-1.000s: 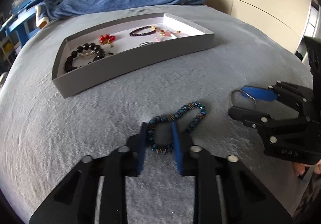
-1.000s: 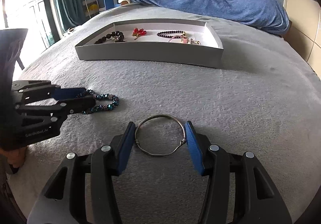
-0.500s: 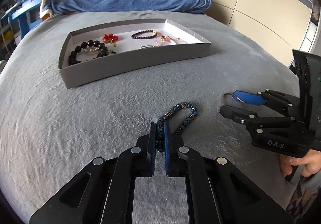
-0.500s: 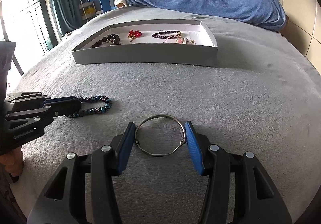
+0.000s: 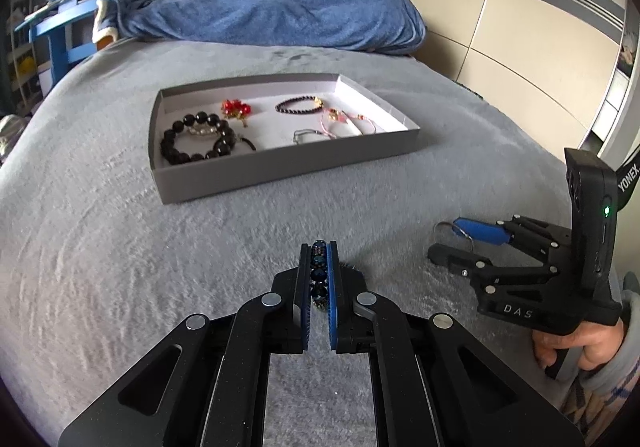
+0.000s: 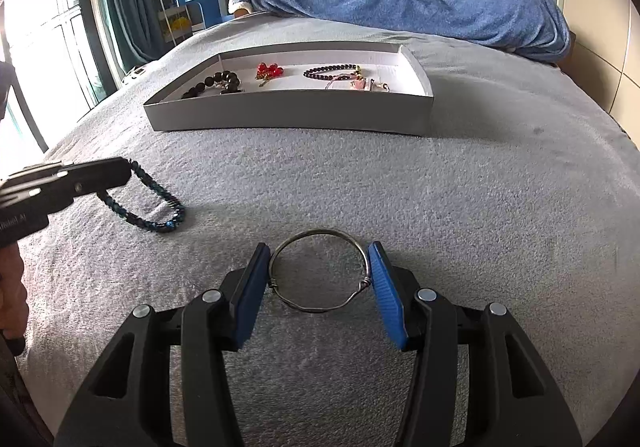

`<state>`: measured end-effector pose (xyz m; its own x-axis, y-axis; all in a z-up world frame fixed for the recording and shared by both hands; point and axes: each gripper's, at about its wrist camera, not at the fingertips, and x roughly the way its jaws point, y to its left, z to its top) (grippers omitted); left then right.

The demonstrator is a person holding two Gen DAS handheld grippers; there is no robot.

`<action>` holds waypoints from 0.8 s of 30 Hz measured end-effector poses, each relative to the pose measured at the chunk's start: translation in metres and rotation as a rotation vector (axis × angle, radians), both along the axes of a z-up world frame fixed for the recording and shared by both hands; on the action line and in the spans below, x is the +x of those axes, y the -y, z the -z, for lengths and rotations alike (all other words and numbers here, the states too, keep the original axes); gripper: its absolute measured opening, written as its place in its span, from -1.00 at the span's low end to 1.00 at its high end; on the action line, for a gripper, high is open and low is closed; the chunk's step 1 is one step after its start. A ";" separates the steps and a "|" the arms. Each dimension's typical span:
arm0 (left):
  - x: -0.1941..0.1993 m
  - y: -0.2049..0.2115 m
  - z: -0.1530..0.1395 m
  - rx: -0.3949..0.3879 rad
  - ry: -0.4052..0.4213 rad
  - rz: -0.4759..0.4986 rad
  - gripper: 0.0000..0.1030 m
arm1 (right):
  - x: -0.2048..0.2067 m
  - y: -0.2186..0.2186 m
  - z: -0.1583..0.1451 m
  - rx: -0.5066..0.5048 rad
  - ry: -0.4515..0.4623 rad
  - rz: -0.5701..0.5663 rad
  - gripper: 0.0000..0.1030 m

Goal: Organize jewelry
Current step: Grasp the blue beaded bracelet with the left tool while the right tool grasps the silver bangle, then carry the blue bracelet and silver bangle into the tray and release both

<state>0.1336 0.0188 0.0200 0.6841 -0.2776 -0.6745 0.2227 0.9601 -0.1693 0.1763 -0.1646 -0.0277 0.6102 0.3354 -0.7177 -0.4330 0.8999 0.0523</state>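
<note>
The left gripper (image 5: 319,247) has its blue pads pressed together on a blue beaded bracelet (image 6: 148,203) — in the right wrist view the free loop of beads hangs from the fingertips and trails down to the grey blanket (image 6: 440,215), the far end resting on it. In the left wrist view only a short column of beads shows, squeezed between the pads.

The right gripper (image 6: 318,261) sits low on the blanket with its fingers spread to either side of a silver wire bangle (image 6: 320,275). The ring lies flat between the pads, its left and right edges right against them; whether they are actually pressing it I cannot tell.

Ahead of both tools, further up the bed, stands a shallow grey tray (image 5: 280,163). Inside it lie a black bead bracelet (image 5: 196,143) at the left, a red bead cluster (image 5: 236,109), a thin dark bracelet (image 5: 298,105) and pink cord pieces (image 5: 344,121) at the right. A blue blanket (image 6: 420,3) is heaped beyond the tray.
</note>
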 end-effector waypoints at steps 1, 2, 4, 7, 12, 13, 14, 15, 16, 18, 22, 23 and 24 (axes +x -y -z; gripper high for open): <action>0.001 -0.001 -0.003 0.006 0.004 0.000 -0.86 | 0.000 0.000 -0.001 0.000 0.002 -0.001 -0.02; 0.002 -0.002 -0.005 0.011 0.005 0.001 -0.86 | 0.000 0.000 -0.002 0.001 0.005 -0.001 -0.02; 0.003 -0.004 -0.010 0.020 0.012 0.000 -0.86 | 0.000 0.000 -0.006 0.005 0.013 -0.002 -0.02; 0.006 -0.010 -0.019 0.029 0.024 -0.011 -0.86 | 0.001 0.000 -0.017 0.022 0.031 0.001 -0.02; 0.013 -0.020 -0.033 0.025 0.039 -0.037 -0.86 | 0.009 -0.007 -0.041 0.030 0.076 -0.009 -0.02; 0.015 -0.022 -0.037 0.019 0.041 -0.043 -0.86 | 0.012 -0.008 -0.048 0.029 0.089 -0.009 -0.02; 0.018 -0.022 -0.039 0.016 0.042 -0.046 -0.86 | 0.014 -0.009 -0.053 0.032 0.095 -0.007 -0.02; 0.020 -0.022 -0.042 0.016 0.045 -0.048 -0.86 | 0.018 -0.009 -0.059 0.039 0.100 -0.004 -0.02; 0.024 -0.022 -0.046 0.017 0.050 -0.047 -0.86 | 0.021 -0.009 -0.063 0.044 0.104 -0.001 -0.02; 0.028 -0.020 -0.051 0.023 0.061 -0.040 -0.86 | 0.026 -0.010 -0.074 0.049 0.120 0.000 -0.02; 0.041 -0.018 -0.061 0.018 0.071 -0.037 -0.86 | 0.039 -0.010 -0.088 0.067 0.130 0.011 -0.02; 0.043 -0.018 -0.063 0.014 0.073 -0.040 -0.86 | 0.043 -0.011 -0.091 0.073 0.134 0.013 -0.02; 0.045 -0.018 -0.065 0.010 0.075 -0.042 -0.86 | 0.047 -0.013 -0.096 0.076 0.140 0.013 -0.02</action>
